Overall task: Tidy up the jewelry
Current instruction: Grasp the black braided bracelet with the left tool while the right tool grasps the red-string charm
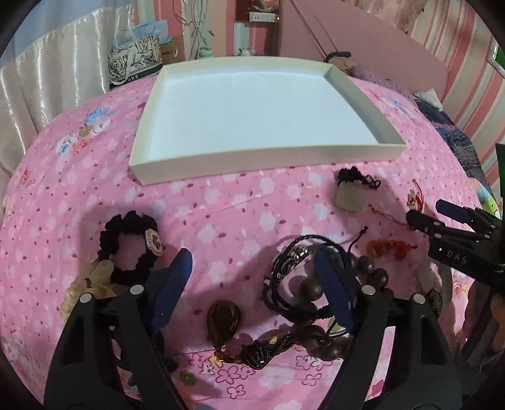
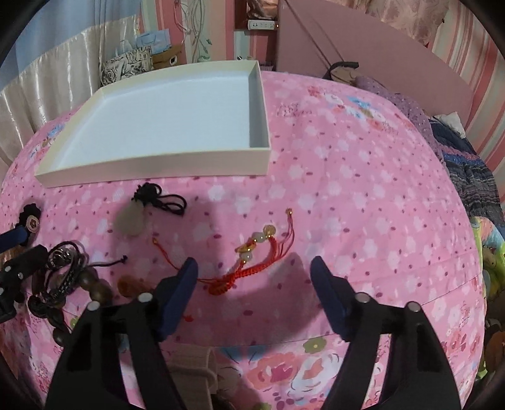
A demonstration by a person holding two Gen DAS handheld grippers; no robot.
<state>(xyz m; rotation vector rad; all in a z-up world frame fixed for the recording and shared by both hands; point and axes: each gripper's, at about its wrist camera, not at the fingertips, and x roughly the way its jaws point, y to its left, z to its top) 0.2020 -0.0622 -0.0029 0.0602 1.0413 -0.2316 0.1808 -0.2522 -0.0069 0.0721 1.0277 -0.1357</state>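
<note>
The jewelry lies loose on the pink bedspread, below the empty white tray at upper centre. The red cord bracelet sits at frame centre in the right wrist view, just ahead of the right gripper, jaws spread. The left gripper, jaws also spread, hovers over the dark bead bracelets at lower centre. Judged step: first pickup. Next move: lower, close on one piece, carry to tray.

bedspread: pink, floral print, fills middle of frame | curtain: white satin, upper left | printed bag: black-and-white rose pattern, upper left beyond the bedspread | headboard: mauve-pink, upper right | striped wall: pink and white, far right | power strip: white, top centre
</note>
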